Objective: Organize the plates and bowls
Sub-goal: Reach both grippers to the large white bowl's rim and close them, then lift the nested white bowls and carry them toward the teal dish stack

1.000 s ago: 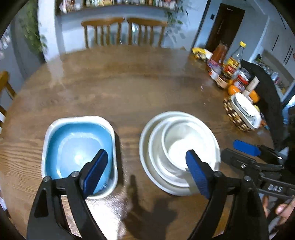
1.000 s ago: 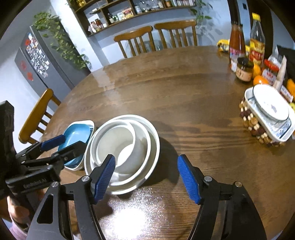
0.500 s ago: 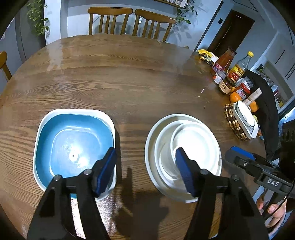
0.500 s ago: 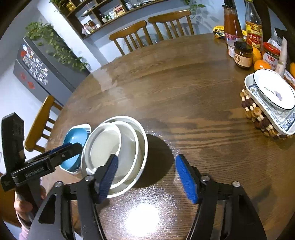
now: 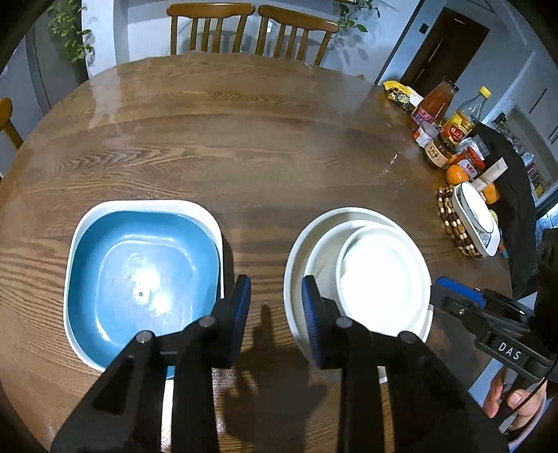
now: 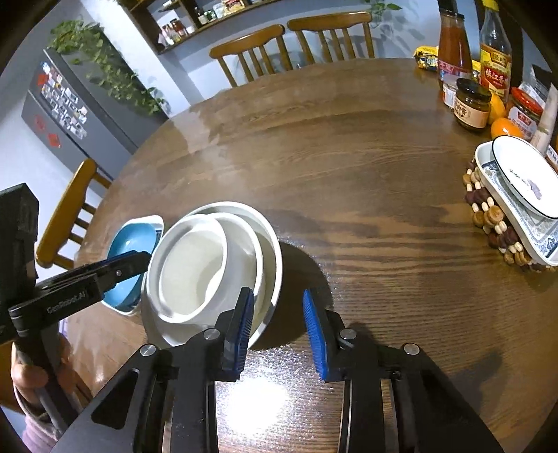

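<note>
On the round wooden table [image 5: 265,139], I hold my left hand-held gripper [image 5: 275,306] and right hand-held gripper [image 6: 277,322] above bare wood, jaws closing on nothing, since the white nested bowls [image 5: 359,271] sit stacked beside the blue square dish [image 5: 139,271].

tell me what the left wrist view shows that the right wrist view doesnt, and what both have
Only the left wrist view: the dark doorway and the full inside of the blue square dish.

Only the right wrist view: the grey fridge with magnets, the wall shelf of jars, and the hand on the left tongs.

Both: the stack of white bowls, the table, the condiment bottles, and the patterned dishes on the beaded trivet. Both tongs are closing on nothing.
</note>
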Tool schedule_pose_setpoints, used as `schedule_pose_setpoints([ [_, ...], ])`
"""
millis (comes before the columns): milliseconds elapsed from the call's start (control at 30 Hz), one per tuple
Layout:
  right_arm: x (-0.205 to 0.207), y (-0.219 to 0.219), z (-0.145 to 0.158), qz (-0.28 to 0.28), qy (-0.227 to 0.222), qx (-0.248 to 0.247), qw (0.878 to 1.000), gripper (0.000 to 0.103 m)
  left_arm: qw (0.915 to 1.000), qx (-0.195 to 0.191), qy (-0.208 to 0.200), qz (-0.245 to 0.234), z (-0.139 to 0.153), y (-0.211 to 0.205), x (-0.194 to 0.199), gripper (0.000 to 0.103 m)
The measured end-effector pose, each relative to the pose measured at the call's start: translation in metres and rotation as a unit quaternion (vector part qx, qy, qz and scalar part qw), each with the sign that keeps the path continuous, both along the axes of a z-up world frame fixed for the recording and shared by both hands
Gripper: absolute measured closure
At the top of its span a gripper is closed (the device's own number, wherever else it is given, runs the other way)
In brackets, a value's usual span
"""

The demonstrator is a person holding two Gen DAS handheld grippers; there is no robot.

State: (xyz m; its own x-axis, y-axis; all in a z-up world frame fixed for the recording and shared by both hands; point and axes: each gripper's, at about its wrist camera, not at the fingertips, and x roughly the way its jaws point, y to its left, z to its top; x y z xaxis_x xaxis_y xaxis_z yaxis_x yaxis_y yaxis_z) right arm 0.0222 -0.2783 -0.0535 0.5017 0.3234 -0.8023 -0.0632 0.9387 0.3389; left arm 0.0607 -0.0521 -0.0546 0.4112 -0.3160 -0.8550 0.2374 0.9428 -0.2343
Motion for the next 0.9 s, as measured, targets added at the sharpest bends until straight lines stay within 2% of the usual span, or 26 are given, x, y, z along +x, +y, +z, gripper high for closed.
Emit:
schedule_pose_setpoints([
  [100,0.000,0.002,0.001,0.004,0.000,0.002,1.000,0.076,1.0000,0.008,0.002,-0.004,-0.002,-0.003,-0.001,0.076],
  [300,0.000,0.009,0.003,0.012,0.008,-0.012,1.000,0.077,0.9997,0.024,0.001,-0.010,-0.001,-0.005,-0.002,0.078],
  [367,0.000,0.010,0.003,0.016,0.013,-0.016,1.000,0.078,0.9994,0.024,0.016,-0.017,-0.003,-0.003,0.000,0.080],
  [500,0.002,0.009,0.004,0.015,0.022,-0.027,0.999,0.080,0.9989,0.036,0.022,-0.021,-0.004,-0.006,0.004,0.078],
  [800,0.011,0.007,0.002,0.015,0.060,-0.036,0.997,0.081,0.9975,0.053,0.032,-0.033,-0.007,-0.012,0.007,0.079],
  [900,0.018,0.007,0.002,0.016,0.084,-0.041,0.996,0.081,0.9959,0.070,0.040,-0.040,-0.008,-0.016,0.010,0.079],
])
